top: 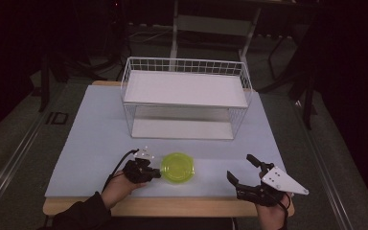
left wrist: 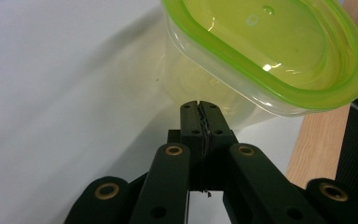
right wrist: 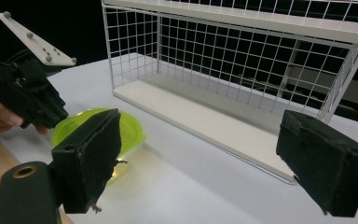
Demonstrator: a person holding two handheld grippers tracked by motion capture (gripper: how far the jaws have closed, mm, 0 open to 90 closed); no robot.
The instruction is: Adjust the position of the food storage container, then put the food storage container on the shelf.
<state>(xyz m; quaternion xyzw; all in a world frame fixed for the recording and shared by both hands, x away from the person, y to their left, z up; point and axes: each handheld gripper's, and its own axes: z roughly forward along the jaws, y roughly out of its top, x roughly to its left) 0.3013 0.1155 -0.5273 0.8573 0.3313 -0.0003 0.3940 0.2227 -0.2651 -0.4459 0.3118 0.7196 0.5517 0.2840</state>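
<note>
The left tool (top: 154, 174) has its jaws pressed together, holding nothing, tips at the side wall of the green-lidded container (top: 177, 167) standing near the table's (top: 86, 143) front edge. The right tool (top: 242, 175) rests spread and empty, well apart. A nudge could tip or slide the light container; the wire shelf (top: 186, 98) stands behind.

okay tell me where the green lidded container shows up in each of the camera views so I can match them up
High view: the green-lidded container sits low and centre on the table, just right of the left gripper.
Left gripper view: top right, right beyond the shut fingers.
Right gripper view: lower left, partly behind one of its own fingers.
Shared landmark: the left gripper beside the container, seen in all three views.
</note>
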